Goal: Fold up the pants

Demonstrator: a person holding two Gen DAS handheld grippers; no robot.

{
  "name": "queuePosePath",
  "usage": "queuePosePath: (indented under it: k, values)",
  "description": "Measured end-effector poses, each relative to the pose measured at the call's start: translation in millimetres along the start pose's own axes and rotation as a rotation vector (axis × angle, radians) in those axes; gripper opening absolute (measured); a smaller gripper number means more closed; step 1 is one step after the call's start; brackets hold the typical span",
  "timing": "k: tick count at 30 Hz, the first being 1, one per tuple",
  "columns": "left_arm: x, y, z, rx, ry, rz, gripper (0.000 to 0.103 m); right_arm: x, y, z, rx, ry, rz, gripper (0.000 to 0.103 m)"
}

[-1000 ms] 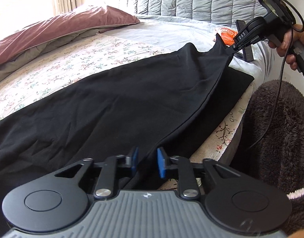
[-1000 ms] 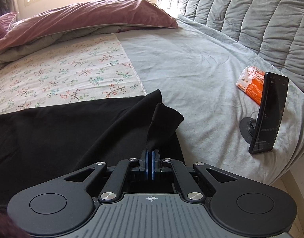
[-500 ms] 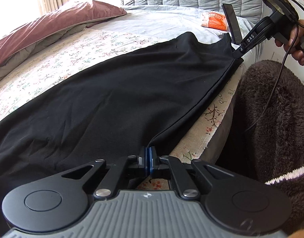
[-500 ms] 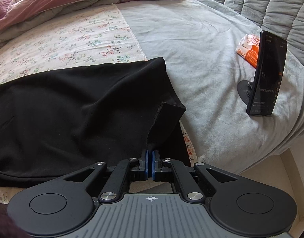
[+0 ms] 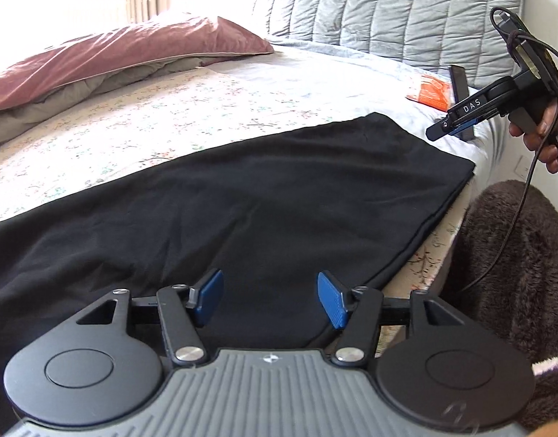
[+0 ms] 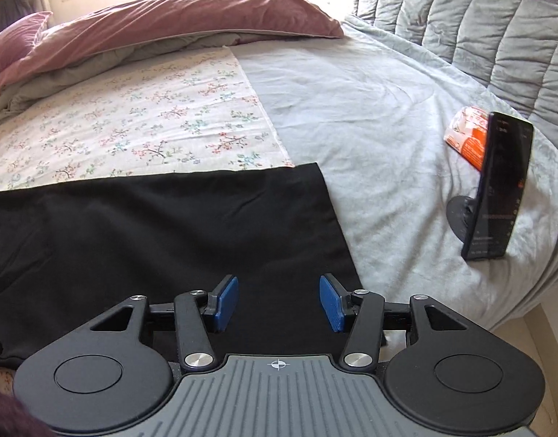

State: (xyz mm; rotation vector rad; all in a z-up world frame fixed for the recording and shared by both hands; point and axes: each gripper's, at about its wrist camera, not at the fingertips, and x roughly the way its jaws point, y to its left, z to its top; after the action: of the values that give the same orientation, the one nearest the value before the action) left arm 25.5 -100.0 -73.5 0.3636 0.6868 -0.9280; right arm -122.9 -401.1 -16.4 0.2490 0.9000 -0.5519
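Across the near side of the bed (image 6: 369, 116) the black pants (image 5: 242, 211) lie spread flat, partly on the floral sheet (image 6: 133, 120) and partly on the pale grey one, their straight end running close to the mattress edge. Both grippers hang just above the cloth, and each has its jaws parted with nothing caught between the blue pads; they have just been opening, and the fabric under them lies loose. From the left gripper (image 5: 269, 300) you can see the right gripper (image 5: 442, 131) from the side, held in a hand (image 5: 544, 134) above the far corner of the pants, its tip clear of the cloth. In its own view the right gripper (image 6: 279, 306) hovers over that same corner. Off to the side a dark phone (image 6: 497, 189) stands upright on a small round stand, with an orange packet (image 6: 468, 138) just behind it. A mauve pillow (image 6: 169, 18) rests at the head.
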Motion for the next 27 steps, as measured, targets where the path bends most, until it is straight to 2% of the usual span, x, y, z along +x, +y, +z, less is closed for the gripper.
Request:
queuePosePath:
  k: [5, 6, 7, 9, 14, 17, 20, 27]
  values:
    - [-9.8, 44.4, 1.6, -0.059, 0.008, 0.15, 0.077, 33.2, 37.1, 22.3, -0.025, 0.006, 0.085, 0.05]
    - [-12.5, 55.2, 2.0, -0.069, 0.008, 0.185, 0.08, 36.2, 46.6, 25.6, -0.039, 0.003, 0.108, 0.053]
    - [-15.1, 66.6, 2.6, -0.081, 0.009, 0.218, 0.082, 38.6, 55.5, 28.5, -0.054, -0.003, 0.135, 0.06]
    - [-21.4, 97.1, 5.0, -0.111, 0.015, 0.288, 0.086, 41.1, 74.5, 34.5, -0.085, -0.021, 0.184, 0.066]
    - [-31.0, 173.0, 13.3, -0.22, 0.021, 0.408, 0.087, 50.5, 128.4, 50.7, -0.189, -0.024, 0.265, 0.069]
    - [-38.0, 208.5, 16.9, -0.286, -0.01, 0.402, 0.087, 56.0, 162.2, 60.0, -0.244, -0.016, 0.336, 0.072]
    - [-34.5, 231.6, 12.6, -0.324, -0.059, 0.389, 0.087, 56.8, 202.4, 70.0, -0.328, -0.009, 0.444, 0.077]
    - [-18.2, 269.4, -9.0, -0.428, -0.124, 0.331, 0.087, 61.2, 314.2, 92.7, -0.518, 0.002, 0.654, 0.078]
